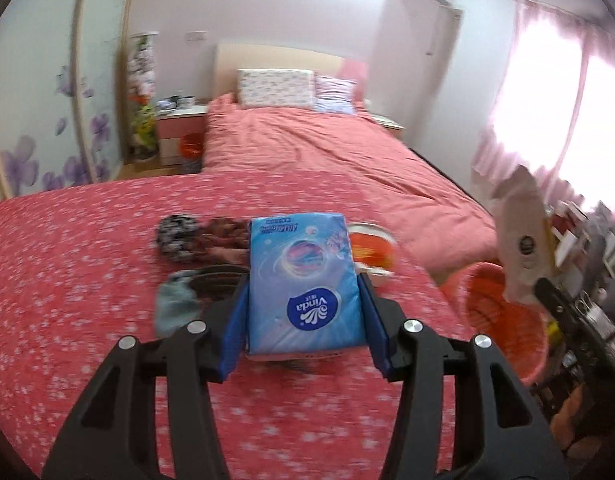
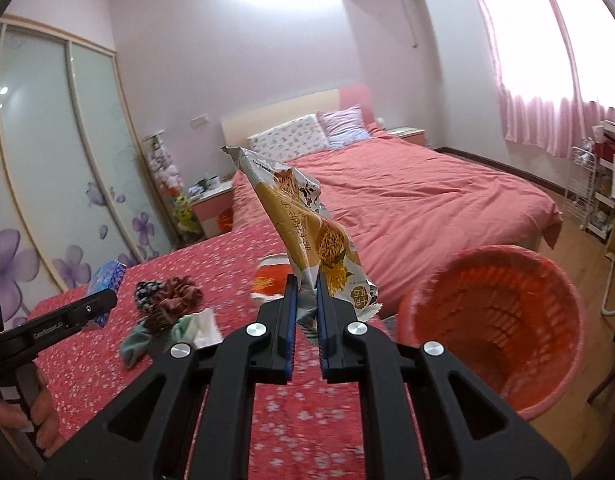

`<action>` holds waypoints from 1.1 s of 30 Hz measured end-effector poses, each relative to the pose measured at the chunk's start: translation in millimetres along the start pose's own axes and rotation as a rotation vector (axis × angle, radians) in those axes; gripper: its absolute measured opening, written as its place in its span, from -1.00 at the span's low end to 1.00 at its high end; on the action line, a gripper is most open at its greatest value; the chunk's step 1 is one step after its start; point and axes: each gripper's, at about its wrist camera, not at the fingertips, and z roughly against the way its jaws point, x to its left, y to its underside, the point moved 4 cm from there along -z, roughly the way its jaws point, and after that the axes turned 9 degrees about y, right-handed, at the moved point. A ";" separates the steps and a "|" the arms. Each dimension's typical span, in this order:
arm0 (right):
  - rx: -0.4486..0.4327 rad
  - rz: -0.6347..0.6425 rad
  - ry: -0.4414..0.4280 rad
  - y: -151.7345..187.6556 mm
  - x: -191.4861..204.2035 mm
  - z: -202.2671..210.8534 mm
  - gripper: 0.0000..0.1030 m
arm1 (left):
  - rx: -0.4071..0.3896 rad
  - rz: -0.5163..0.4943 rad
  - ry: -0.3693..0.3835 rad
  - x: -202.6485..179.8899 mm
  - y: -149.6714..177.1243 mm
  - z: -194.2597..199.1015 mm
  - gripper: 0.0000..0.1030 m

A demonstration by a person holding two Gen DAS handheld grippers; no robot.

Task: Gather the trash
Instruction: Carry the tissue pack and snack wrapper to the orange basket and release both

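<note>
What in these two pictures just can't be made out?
- Left wrist view: the orange cup's label, smeared by motion blur and partly behind the tissue pack.
- Right wrist view: the wastebasket's bottom, lost in shadow.
- Right wrist view: the snack wrapper's lower end, pinched between the fingers.

"Vinda" on blue tissue pack (image 1: pixel 307 280)

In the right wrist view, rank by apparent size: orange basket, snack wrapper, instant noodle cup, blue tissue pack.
1. orange basket
2. snack wrapper, though nearness to the camera inflates it
3. instant noodle cup and blue tissue pack: both partly hidden, too alike to rank
</note>
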 end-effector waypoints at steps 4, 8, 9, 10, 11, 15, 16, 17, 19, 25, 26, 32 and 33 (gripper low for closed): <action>-0.011 -0.030 0.033 0.7 -20.5 3.1 -0.82 | 0.021 -0.036 0.063 -39.1 5.1 -14.7 -0.02; -0.018 -0.056 0.072 1.3 -44.2 4.0 -0.82 | 0.043 -0.059 0.115 -67.8 13.4 -27.8 -0.02; -0.018 -0.063 0.080 2.0 -48.1 4.1 -0.82 | 0.047 -0.064 0.124 -73.4 15.0 -31.0 -0.02; -0.016 -0.071 0.090 2.6 -53.9 3.4 -0.82 | 0.055 -0.072 0.140 -84.7 17.0 -36.1 -0.02; -0.014 -0.078 0.100 3.8 -59.0 2.8 -0.82 | 0.061 -0.077 0.149 -89.7 18.2 -40.2 -0.02; -0.003 -0.110 0.135 7.9 -79.3 -1.8 -0.82 | 0.087 -0.106 0.191 -118.1 24.6 -55.1 -0.02; -0.001 -0.114 0.140 8.8 -82.7 -1.3 -0.82 | 0.093 -0.115 0.202 -127.1 25.6 -59.9 -0.02; 0.002 -0.121 0.148 9.4 -86.6 -3.0 -0.82 | 0.101 -0.125 0.212 -137.2 26.8 -65.7 -0.02; 0.006 -0.138 0.163 11.9 -98.2 -4.4 -0.82 | 0.113 -0.138 0.233 -150.8 29.4 -73.6 -0.02; 0.023 -0.188 0.189 14.6 -124.3 -8.6 -0.82 | 0.149 -0.165 0.281 -184.3 36.6 -94.7 -0.01; 0.024 -0.193 0.192 14.5 -127.3 -9.3 -0.82 | 0.155 -0.170 0.288 -189.3 38.6 -98.1 -0.01; 0.036 -0.235 0.204 18.3 -144.2 -12.3 -0.82 | 0.191 -0.196 0.337 -219.1 48.7 -119.8 -0.01; 0.039 -0.243 0.205 19.5 -147.7 -13.8 -0.82 | 0.196 -0.198 0.344 -223.2 50.5 -123.2 -0.01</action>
